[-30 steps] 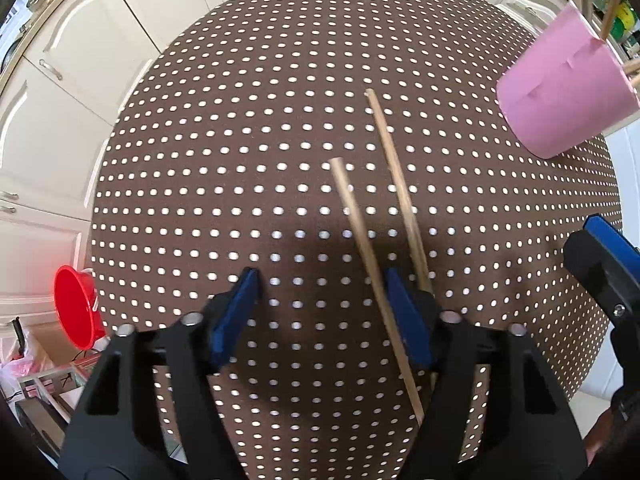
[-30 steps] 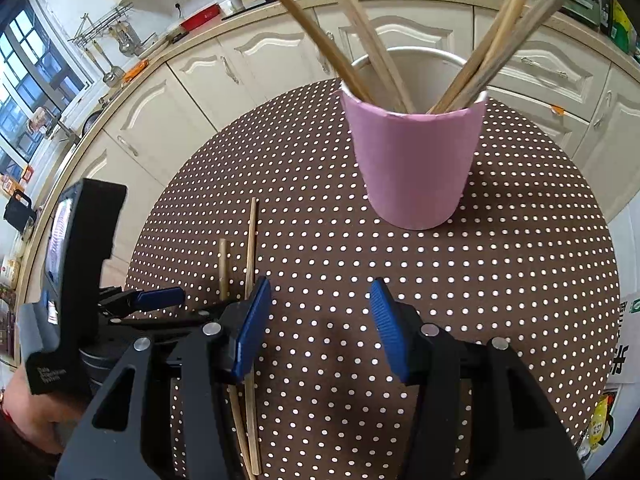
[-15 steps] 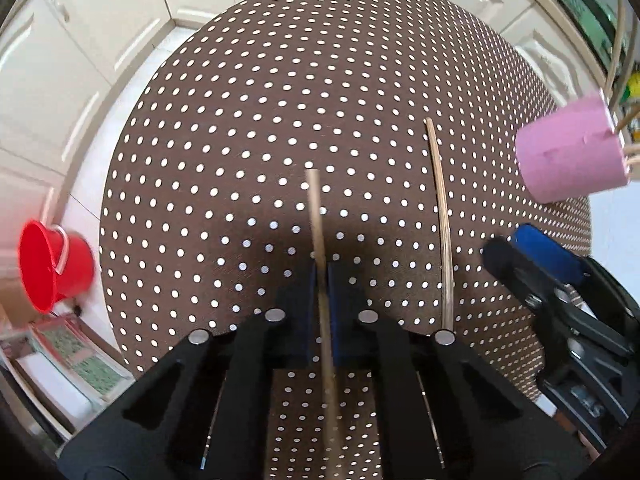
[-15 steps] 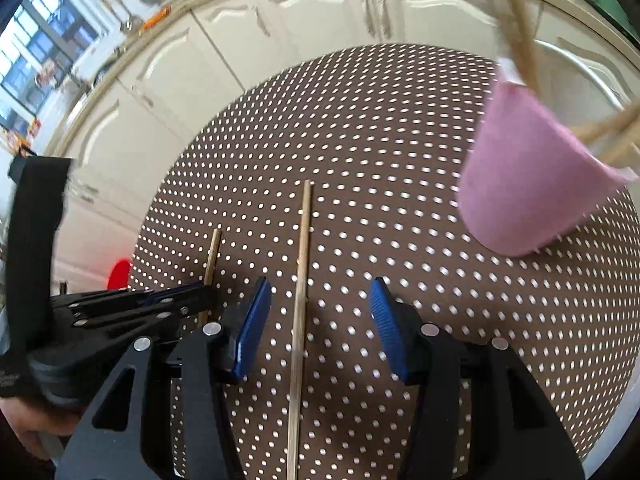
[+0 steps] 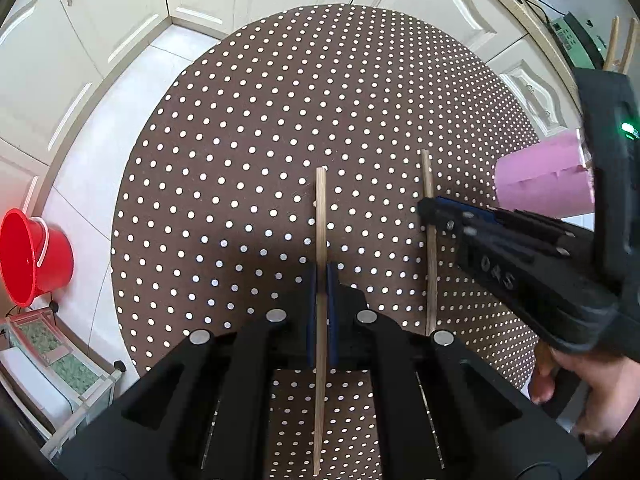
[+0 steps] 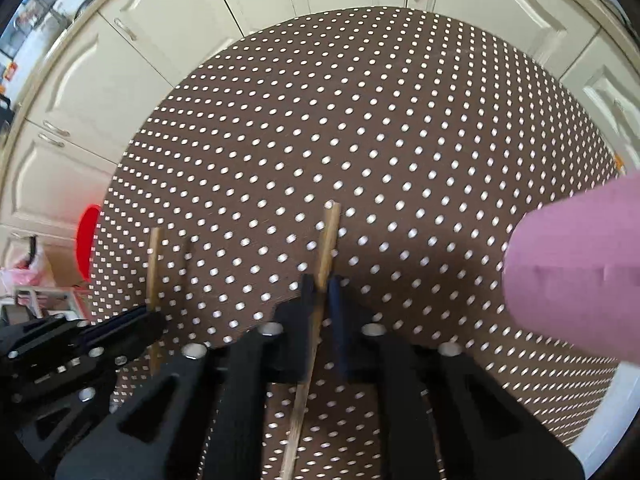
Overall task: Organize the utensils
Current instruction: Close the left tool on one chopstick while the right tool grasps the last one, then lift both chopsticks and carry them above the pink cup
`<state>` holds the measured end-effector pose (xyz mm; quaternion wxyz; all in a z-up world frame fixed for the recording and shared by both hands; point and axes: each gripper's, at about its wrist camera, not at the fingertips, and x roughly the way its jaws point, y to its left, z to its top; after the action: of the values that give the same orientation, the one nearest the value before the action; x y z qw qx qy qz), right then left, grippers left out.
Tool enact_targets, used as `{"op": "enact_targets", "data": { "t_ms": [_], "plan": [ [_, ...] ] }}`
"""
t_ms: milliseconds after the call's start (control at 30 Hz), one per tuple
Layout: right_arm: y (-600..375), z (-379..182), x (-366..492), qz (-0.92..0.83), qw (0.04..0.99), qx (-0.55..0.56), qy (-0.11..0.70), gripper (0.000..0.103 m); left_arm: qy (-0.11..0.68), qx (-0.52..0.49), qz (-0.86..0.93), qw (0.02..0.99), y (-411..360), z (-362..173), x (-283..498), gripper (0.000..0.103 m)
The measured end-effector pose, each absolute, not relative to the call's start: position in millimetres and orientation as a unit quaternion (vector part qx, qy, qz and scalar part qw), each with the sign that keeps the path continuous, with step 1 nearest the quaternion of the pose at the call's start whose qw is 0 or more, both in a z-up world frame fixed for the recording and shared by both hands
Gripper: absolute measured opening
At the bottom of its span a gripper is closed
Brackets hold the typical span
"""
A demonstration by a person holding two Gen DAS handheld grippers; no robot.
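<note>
My left gripper is shut on a wooden chopstick and holds it above the brown dotted table. My right gripper is shut on a second chopstick; in the left wrist view that chopstick runs beside mine with the right gripper clamped on it. In the right wrist view the left gripper holds its chopstick at the left. The pink cup stands at the right, also in the right wrist view.
White cabinets curve around the round table. A red bucket sits on the floor at the left, next to a low glass stand. More chopsticks rise behind the right gripper's body.
The left gripper closed on one chopstick and lifted it. The right gripper swung away from the cup, came over the other chopstick and shut on it.
</note>
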<state>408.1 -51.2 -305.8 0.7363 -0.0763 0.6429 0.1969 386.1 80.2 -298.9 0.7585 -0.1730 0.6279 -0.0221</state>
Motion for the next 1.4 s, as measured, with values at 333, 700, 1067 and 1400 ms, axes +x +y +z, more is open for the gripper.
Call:
{"op": "enact_targets", "data": {
  "t_ms": [333, 700, 1067, 1400],
  "plan": [
    [-71, -284, 402, 0.238, 0.743, -0.043, 0.625, 0.004, 0.606, -0.167, -0.026, 0.777, 62, -267, 384, 0.005],
    [-124, -195, 365, 0.288, 0.804, 0.012, 0.519, 0.004, 0.548, -0.147, -0.046, 0.823, 36, -203, 375, 0.005],
    [-173, -147, 322, 0.283, 0.851, 0.027, 0.441, 0.004, 0.485, -0.102, -0.075, 0.865, -14, -145, 361, 0.005],
    [-210, -102, 314, 0.256, 0.884, 0.038, 0.388, 0.004, 0.445, -0.081, -0.096, 0.887, -46, -105, 368, 0.005]
  ]
}}
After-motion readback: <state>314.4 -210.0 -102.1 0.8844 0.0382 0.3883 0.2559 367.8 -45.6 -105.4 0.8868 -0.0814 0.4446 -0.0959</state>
